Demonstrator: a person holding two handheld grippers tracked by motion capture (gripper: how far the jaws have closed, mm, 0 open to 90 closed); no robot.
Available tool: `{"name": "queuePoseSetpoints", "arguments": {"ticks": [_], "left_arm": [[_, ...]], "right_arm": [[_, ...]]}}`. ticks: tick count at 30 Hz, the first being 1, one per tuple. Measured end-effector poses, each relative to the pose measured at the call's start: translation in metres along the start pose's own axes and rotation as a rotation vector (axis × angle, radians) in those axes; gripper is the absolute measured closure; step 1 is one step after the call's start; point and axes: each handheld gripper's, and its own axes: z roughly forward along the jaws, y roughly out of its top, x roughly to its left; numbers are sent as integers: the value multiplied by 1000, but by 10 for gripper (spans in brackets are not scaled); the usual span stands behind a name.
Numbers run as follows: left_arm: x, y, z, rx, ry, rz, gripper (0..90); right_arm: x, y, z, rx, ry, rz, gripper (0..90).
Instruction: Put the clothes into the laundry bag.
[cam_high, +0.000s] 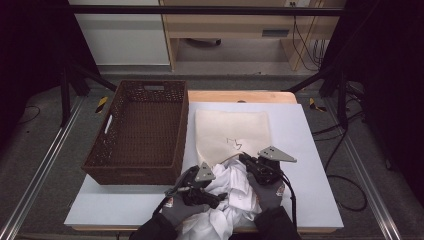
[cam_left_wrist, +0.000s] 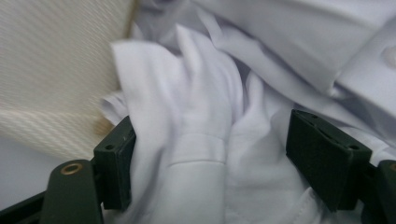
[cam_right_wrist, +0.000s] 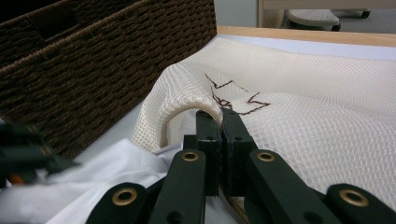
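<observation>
A crumpled white shirt (cam_high: 235, 187) lies at the table's front edge, partly over the mouth of a cream mesh bag (cam_high: 232, 130). My right gripper (cam_high: 243, 159) is shut on the bag's lifted edge; in the right gripper view its jaws (cam_right_wrist: 220, 116) pinch the mesh (cam_right_wrist: 303, 116) beside a brown stitched mark. My left gripper (cam_high: 220, 197) rests in the shirt. In the left gripper view its jaws (cam_left_wrist: 210, 140) stand wide, with folds and a cuff of the shirt (cam_left_wrist: 205, 102) loose between them and the mesh bag (cam_left_wrist: 51, 70) at the upper left.
A brown wicker basket (cam_high: 132, 172) with nothing in it stands to the left of the bag, its wall (cam_right_wrist: 93, 70) close beside the right gripper. A white board (cam_high: 305, 150) covers the table, with bare room at the right and front left.
</observation>
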Motion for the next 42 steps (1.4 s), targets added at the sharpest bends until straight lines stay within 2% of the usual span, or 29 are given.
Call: {"name": "queuePoseSetpoints", "arguments": {"ticks": [2,4,6,7,8,10,13,16,18,21,24,26,28,29,31,33,36,39,42], "left_arm": [[-7,-2,8,21,25,11,240],[-11,1,9,41,40,5,334],[-13,2,7,54,38,19,525],[-15,3,6,52,19,18,677],[-17,4,5,58,29,33,748],[-21,9,1,48,34,64,800],[-22,21,-8,-10,22,69,817],[-21,36,-9,-21,36,81,819],[-18,44,-1,-15,50,91,819],[-10,51,12,-8,71,79,819],[-1,52,27,2,117,63,818],[6,49,39,37,149,61,816],[11,46,45,30,145,41,807],[11,46,45,22,150,45,804],[9,44,43,9,162,56,789],[9,43,38,-12,153,36,736],[10,40,24,-69,110,3,570],[10,37,2,-101,69,-6,376],[8,32,-21,-132,37,-8,292]], "right_arm": [[1,0,0,1,2,5,879],[0,0,1,3,1,2,879],[0,0,1,2,1,2,880],[0,-1,1,2,1,2,880],[0,-1,1,3,2,2,880],[0,-1,2,5,4,6,880],[-1,-2,3,10,5,8,881],[0,-2,3,8,13,13,881],[-1,-2,2,3,15,18,881],[-2,-1,1,-7,22,25,881],[-1,0,0,-11,23,25,881],[0,1,-1,-12,25,14,881],[2,2,-2,-9,21,5,881],[2,2,-2,-11,18,3,881],[1,3,-3,-11,15,3,880],[0,2,-4,-8,11,5,881],[1,2,-3,-3,-4,-8,881],[1,1,-2,1,-7,-10,881],[1,1,-2,3,-10,-10,881]]}}
